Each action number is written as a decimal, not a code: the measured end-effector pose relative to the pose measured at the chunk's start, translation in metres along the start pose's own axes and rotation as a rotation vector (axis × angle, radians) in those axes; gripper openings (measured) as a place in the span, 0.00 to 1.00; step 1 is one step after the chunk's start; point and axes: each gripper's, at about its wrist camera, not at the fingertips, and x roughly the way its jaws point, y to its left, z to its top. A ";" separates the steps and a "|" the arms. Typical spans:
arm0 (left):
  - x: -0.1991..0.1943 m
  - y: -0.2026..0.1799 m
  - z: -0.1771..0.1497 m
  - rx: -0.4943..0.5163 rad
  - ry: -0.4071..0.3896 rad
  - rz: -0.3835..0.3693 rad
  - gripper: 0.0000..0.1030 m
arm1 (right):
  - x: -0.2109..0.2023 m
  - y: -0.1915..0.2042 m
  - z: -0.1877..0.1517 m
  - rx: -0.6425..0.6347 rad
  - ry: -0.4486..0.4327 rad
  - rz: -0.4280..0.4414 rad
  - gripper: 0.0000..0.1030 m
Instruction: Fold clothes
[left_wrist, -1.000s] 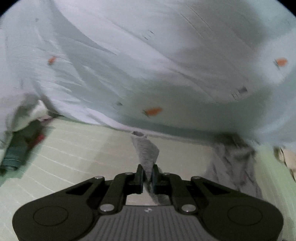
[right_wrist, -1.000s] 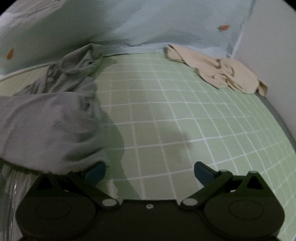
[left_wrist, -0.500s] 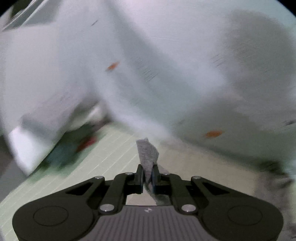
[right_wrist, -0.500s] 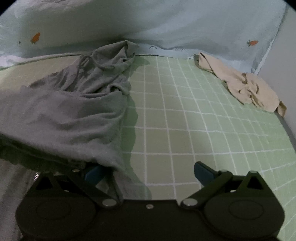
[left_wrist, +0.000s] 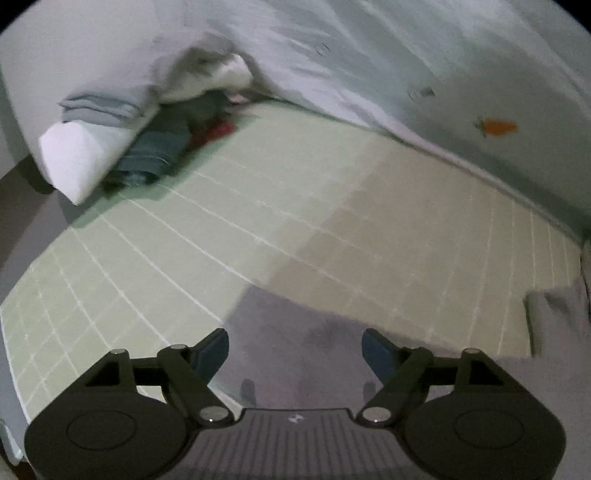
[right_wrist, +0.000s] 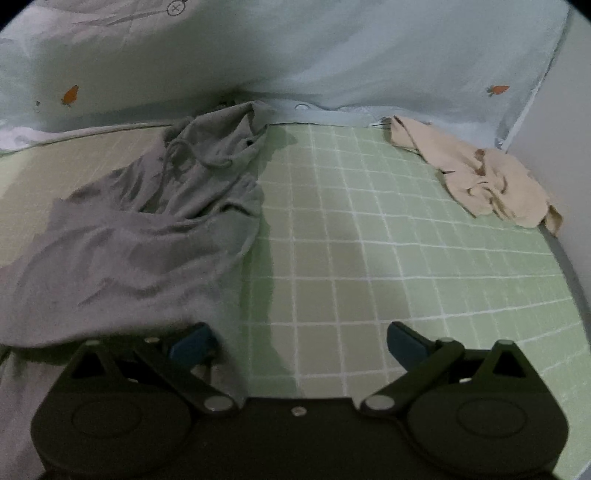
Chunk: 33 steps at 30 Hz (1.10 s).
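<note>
Fingers of left gripper (left_wrist: 294, 349) spread wide, holding nothing, over grey garment (right_wrist: 140, 236); right gripper (right_wrist: 300, 341) likewise spread, empty, grey cloth draped at its left finger. Garment crumpled on near-left of green checked sheet (right_wrist: 369, 258). Farther right, beige garment (right_wrist: 476, 177). Farthest, pale carrot-print duvet (right_wrist: 332, 55).

Bed with pale green sheet, white grid lines (right_wrist: 369, 258). On it: crumpled grey jersey garment (right_wrist: 147, 229) at left, rumpled beige cloth garment (right_wrist: 476, 181) near far right edge, pale blue carrot-print duvet (right_wrist: 332, 55) along far side, dark teal folded clothes (left_wrist: 155, 155) beside a white pillow (left_wrist: 81, 155).
</note>
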 end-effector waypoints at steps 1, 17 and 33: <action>0.004 -0.003 -0.003 0.001 0.016 -0.006 0.78 | -0.003 -0.004 0.000 0.014 -0.002 -0.004 1.00; 0.039 -0.017 -0.028 0.029 0.118 0.006 0.95 | 0.043 0.008 0.051 0.149 -0.037 0.302 0.34; 0.044 -0.010 -0.029 0.011 0.109 -0.012 1.00 | 0.109 -0.002 0.080 0.396 0.152 0.298 0.54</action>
